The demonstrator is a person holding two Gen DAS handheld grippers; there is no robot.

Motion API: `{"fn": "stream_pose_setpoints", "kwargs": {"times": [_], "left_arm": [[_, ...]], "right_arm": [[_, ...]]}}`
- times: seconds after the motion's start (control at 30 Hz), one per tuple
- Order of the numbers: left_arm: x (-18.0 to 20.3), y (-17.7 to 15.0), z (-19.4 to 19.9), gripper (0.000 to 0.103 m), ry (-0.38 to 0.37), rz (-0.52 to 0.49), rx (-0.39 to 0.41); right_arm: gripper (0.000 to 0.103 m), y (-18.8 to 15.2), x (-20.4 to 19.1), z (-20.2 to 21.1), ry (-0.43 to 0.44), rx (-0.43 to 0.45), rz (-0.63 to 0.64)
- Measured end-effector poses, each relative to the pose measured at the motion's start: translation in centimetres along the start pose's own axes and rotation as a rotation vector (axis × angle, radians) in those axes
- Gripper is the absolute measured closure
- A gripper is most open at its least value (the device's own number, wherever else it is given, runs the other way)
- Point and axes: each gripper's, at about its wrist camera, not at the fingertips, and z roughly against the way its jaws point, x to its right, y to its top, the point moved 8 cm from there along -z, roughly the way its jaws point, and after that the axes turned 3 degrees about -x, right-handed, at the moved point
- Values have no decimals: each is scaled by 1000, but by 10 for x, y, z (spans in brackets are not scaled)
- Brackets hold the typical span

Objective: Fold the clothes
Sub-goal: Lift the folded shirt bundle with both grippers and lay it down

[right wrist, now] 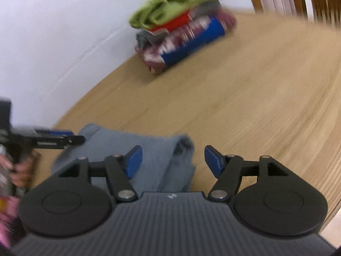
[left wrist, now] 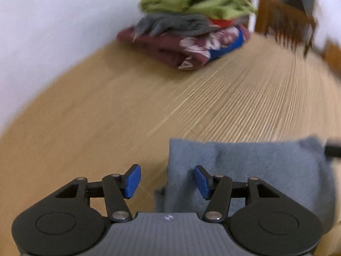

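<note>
**Both grippers open over the folded blue-grey cloth**

In the left wrist view the left gripper (left wrist: 167,181) fills the bottom of the frame, its blue pads (left wrist: 133,181) standing well apart with nothing pinched between them. Its right pad hangs over the left edge of a folded blue-grey garment (left wrist: 255,166), which lies flat in the lower right of the frame on a light wooden table (left wrist: 106,117); the left pad hangs over bare wood. Whether either pad touches the fabric cannot be told.

In the right wrist view the right gripper (right wrist: 172,162) likewise has its jaws spread wide and holds nothing. The same garment (right wrist: 153,147) lies at lower centre, its right-hand folded edge showing between the two pads; the left pad is over the cloth and the right pad over the table (right wrist: 255,106). At the left edge of that frame the other gripper (right wrist: 57,139) reaches in over the garment's left end, gripped by a person's hand (right wrist: 20,170), with a pink sleeve (right wrist: 5,219) in the lower left corner.

Farther back, in the upper middle of both frames, a stack of folded clothes (left wrist: 191,27) sits on the table against a white wall (left wrist: 53,32): a green piece on top, grey and red beneath, maroon and blue at the bottom. A wooden chair (left wrist: 285,15) shows blurred in the upper right of the left wrist view
</note>
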Motion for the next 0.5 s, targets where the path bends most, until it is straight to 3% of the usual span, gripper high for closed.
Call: {"fn": "stream_pose_setpoints", "kwargs": {"times": [0.1, 0.2, 0.37, 0.5], "left_arm": [[-22, -4, 0, 42, -161, 109, -69], [-30, 0, -5, 36, -268, 101, -137], [-21, 6, -55, 25, -315, 74, -305], [-17, 4, -77, 11, -326, 53, -359]], "right_arm": [[31, -5, 14, -3, 75, -81, -139], [31, -3, 14, -14, 106, -139, -159], [30, 0, 2, -46, 85, -241, -88], [25, 3, -1, -62, 98, -300, -66]]}}
